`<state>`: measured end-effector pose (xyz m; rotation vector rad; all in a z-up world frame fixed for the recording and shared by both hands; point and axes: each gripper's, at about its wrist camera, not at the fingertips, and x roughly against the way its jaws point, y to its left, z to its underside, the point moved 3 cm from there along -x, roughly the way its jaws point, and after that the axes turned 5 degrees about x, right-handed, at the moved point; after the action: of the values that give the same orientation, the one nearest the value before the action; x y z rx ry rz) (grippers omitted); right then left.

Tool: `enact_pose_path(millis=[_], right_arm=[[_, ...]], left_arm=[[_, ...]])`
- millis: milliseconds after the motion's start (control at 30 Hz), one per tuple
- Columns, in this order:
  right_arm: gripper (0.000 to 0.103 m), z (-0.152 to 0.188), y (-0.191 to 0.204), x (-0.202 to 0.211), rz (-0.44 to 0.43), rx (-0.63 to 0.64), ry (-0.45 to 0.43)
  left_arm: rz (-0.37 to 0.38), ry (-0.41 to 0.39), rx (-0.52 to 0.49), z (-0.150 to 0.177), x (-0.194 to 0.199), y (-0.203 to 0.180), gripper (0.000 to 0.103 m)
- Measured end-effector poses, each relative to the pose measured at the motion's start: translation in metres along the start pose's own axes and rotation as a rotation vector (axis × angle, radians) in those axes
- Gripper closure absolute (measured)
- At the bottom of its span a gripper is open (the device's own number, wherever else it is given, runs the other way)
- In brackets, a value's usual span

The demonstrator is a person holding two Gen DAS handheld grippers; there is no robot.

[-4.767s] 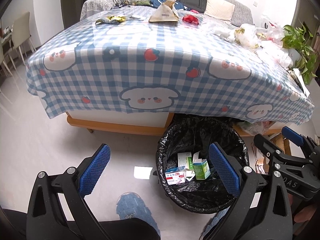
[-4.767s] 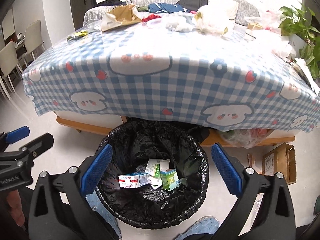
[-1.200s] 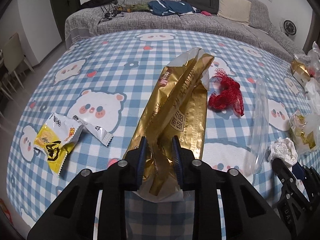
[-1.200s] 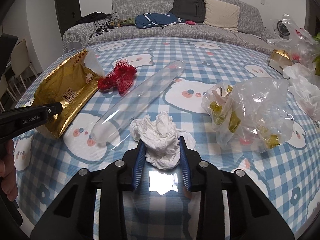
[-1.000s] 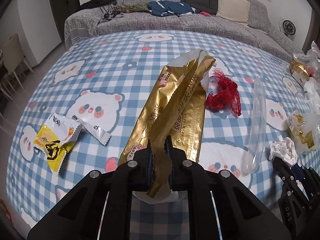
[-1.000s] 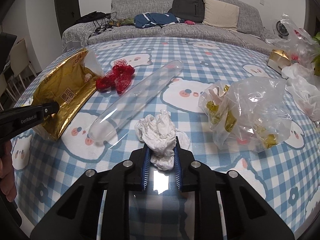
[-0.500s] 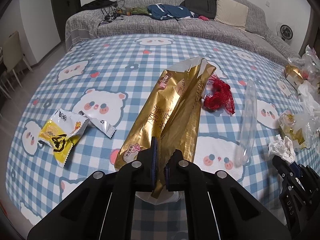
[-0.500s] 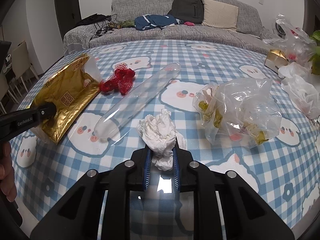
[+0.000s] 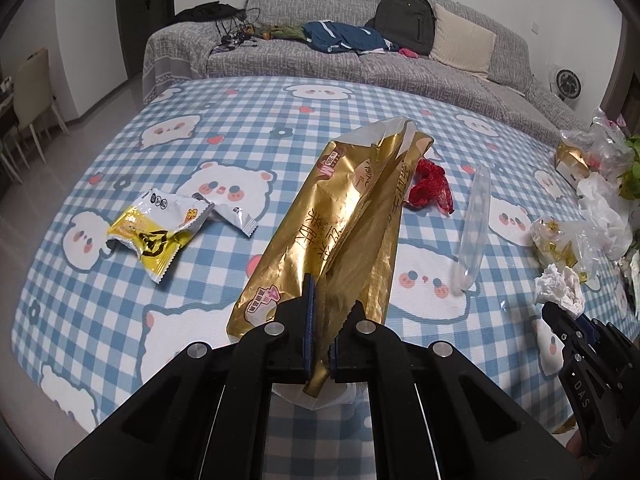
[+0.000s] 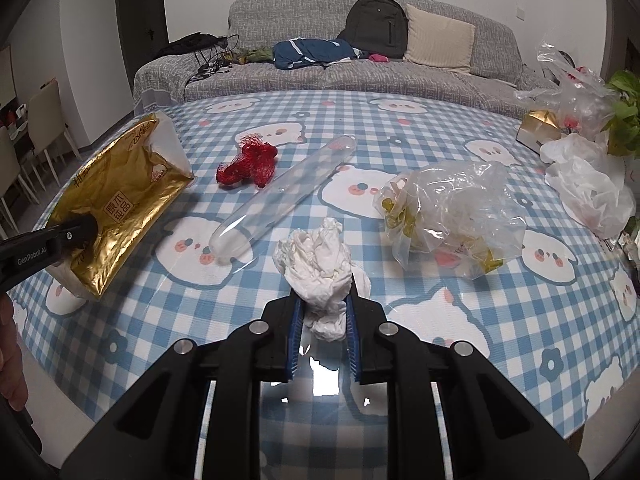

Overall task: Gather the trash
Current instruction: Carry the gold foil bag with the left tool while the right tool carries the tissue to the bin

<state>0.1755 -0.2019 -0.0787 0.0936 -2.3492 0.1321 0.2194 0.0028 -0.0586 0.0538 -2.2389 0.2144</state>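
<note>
Right now the left gripper (image 9: 320,328) has its jaws pinched tight on the near end of the long gold wrapper (image 9: 340,216), which slants up over the checked tablecloth (image 9: 120,300). The right gripper (image 10: 323,320) is clamped on the crumpled white tissue (image 10: 316,264), just beside the clear plastic tube (image 10: 280,196).

Both wrist views look steeply down along their claws, close over the bench (image 9: 120,280). Shared: red net (image 9: 430,190), clear tube (image 10: 280,196), sofa (image 10: 360,76) behind.
</note>
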Motion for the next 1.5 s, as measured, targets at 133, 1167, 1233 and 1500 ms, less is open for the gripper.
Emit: enact_pose_path(millis=[133, 1167, 1233, 1500], right_arm=[[0.085, 0.006, 0.002, 0.013, -0.003, 0.001, -0.006], [0.085, 0.061, 0.023, 0.094, -0.027, 0.027, -0.036], [0.085, 0.066, 0.024, 0.098, -0.027, 0.033, -0.036], [0.085, 0.08, 0.028, 0.114, -0.035, 0.04, -0.041]], left_arm=[[0.005, -0.011, 0.006, 0.008, 0.015, 0.004, 0.099], [0.018, -0.011, -0.01, 0.107, 0.093, 0.021, 0.099], [0.023, -0.008, -0.005, 0.113, 0.098, 0.023, 0.099], [0.029, -0.007, 0.007, 0.141, 0.118, 0.03, 0.099]])
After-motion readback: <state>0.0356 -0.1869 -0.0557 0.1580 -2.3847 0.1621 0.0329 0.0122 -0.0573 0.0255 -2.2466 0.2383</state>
